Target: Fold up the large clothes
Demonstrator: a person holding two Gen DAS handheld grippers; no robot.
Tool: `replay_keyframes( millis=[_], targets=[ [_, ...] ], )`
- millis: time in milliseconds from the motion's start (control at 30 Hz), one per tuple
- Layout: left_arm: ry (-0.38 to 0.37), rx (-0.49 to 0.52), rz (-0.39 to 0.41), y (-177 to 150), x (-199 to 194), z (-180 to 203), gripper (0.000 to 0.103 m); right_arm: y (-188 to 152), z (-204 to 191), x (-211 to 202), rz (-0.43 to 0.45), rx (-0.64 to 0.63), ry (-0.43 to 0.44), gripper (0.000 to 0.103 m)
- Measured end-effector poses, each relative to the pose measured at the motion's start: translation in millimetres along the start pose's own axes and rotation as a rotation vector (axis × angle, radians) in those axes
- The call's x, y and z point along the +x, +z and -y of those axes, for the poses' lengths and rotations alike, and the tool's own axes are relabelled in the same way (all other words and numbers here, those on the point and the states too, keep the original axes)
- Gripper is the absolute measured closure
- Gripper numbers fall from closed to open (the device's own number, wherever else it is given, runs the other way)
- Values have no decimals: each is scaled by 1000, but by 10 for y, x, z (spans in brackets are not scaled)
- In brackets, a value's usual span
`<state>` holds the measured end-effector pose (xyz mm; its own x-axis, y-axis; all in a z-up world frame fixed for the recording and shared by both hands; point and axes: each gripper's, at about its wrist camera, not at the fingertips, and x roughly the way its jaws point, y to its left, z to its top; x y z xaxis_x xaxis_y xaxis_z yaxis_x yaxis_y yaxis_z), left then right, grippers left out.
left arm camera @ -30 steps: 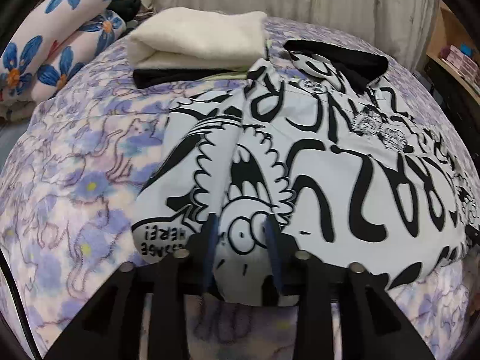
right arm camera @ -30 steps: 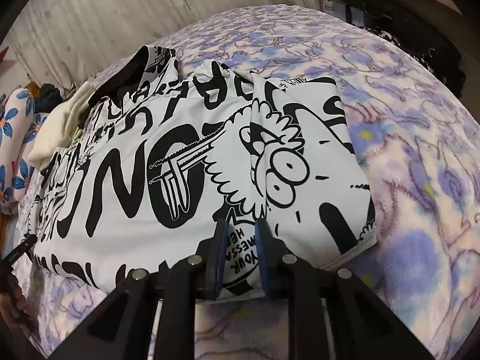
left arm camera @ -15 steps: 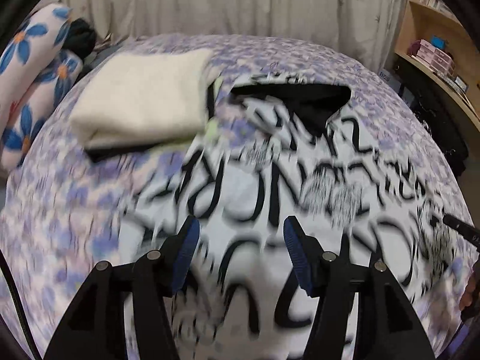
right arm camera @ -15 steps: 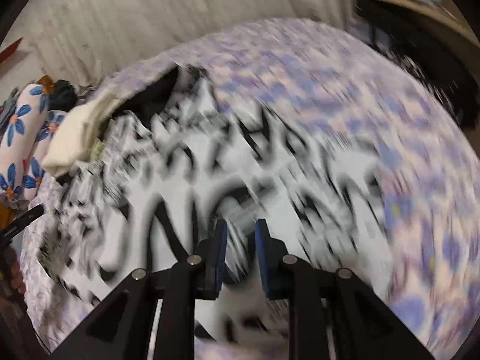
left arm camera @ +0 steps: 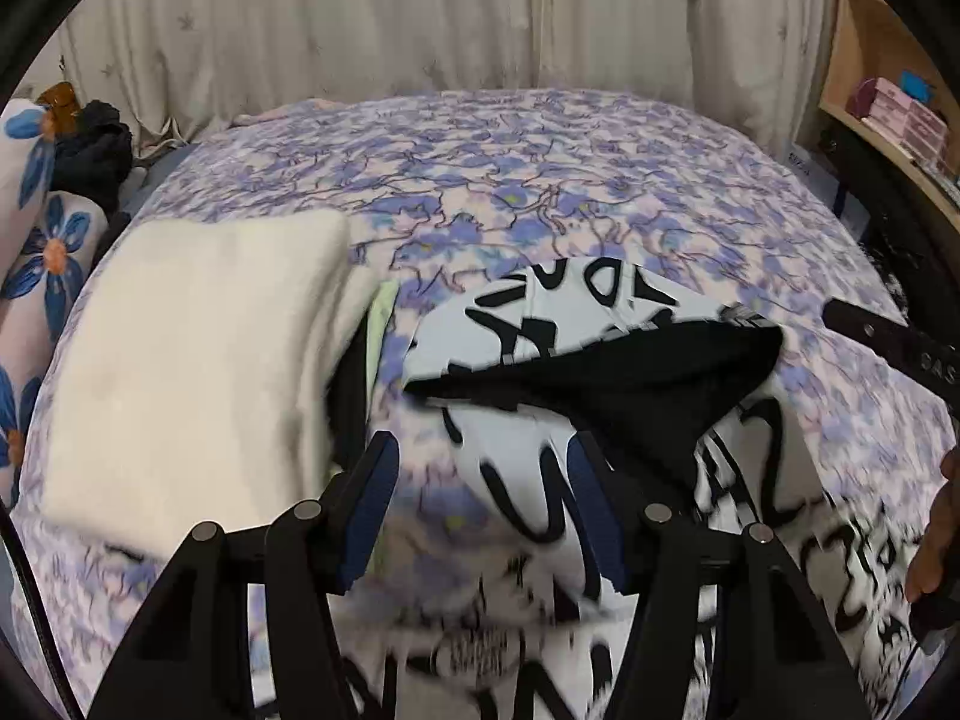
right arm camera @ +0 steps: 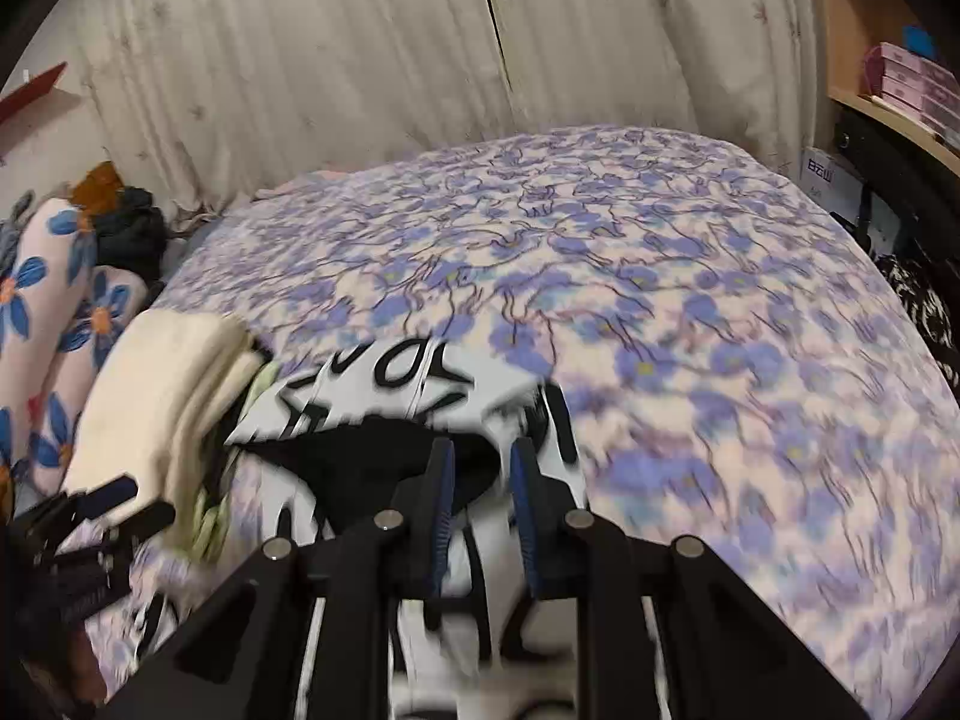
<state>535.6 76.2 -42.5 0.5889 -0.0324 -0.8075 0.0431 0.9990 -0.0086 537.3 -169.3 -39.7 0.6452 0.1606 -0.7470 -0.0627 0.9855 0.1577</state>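
On the bed (left arm camera: 600,180) we've let go: left claw (left arm camera: 480,510) now wide, right claw (right arm camera: 480,504) narrow over hoodie (left arm camera: 570,360), hem fold finished.

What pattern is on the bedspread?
The bedspread has blue-purple flowers with dark line drawings on a pale ground; the right wrist view shows it best.

Bedroom with a flower-print bed against a curtained wall

A purple floral bedspread (left arm camera: 540,180) covered the bed ahead of the tongs, and pale pleated curtains (right arm camera: 330,60) hung across the whole back wall beyond it. To the right of the tongs stood a wooden shelf (left arm camera: 864,60) carrying pink boxes (right arm camera: 912,81). Far to the left lay pillows (right arm camera: 42,300) printed with blue flowers, a dark bundle (left arm camera: 93,156) just behind them. The light was soft and even
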Motion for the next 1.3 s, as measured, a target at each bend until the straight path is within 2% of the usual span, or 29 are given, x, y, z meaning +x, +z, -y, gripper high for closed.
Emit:
replay_keyframes(
  millis=[167, 267, 367, 600, 667, 800, 900, 967, 1033, 1100, 1300],
  targets=[
    [22, -17, -17, 317, 438, 25, 46, 198, -79, 485, -51, 16, 18, 84],
    [6, -55, -13, 404, 588, 21, 46, 146, -112, 743, -113, -12, 20, 84],
    [16, -72, -48, 435, 815, 23, 46, -5, -108, 889, -159, -62, 23, 84],
    [45, 7, -151, 143, 1150, 109, 46, -540, 192, 1046, -261, -137, 12, 84],
    [32, 18, -182, 28, 1218, 111, 46, -646, 317, 1031, -274, -122, 41, 84],
    [11, 5, -214, -139, 1279, 51, 46, -614, 488, 893, -274, -58, 103, 84],
    [-21, -26, -219, -155, 1290, -20, 45, -496, 611, 749, -236, 9, 148, 84],
    [-48, -59, -227, -150, 1314, -75, 45, -415, 680, 702, -211, 41, 150, 74],
    [-71, -92, -233, -144, 1345, -130, 45, -327, 755, 731, -198, 86, 145, 49],
    [-86, -109, -234, -152, 1377, -152, 45, -249, 804, 835, -208, 125, 160, 44],
    [-90, -93, -213, -180, 1427, -136, 43, -177, 787, 1362, -293, 195, 184, 43]
  ],
)
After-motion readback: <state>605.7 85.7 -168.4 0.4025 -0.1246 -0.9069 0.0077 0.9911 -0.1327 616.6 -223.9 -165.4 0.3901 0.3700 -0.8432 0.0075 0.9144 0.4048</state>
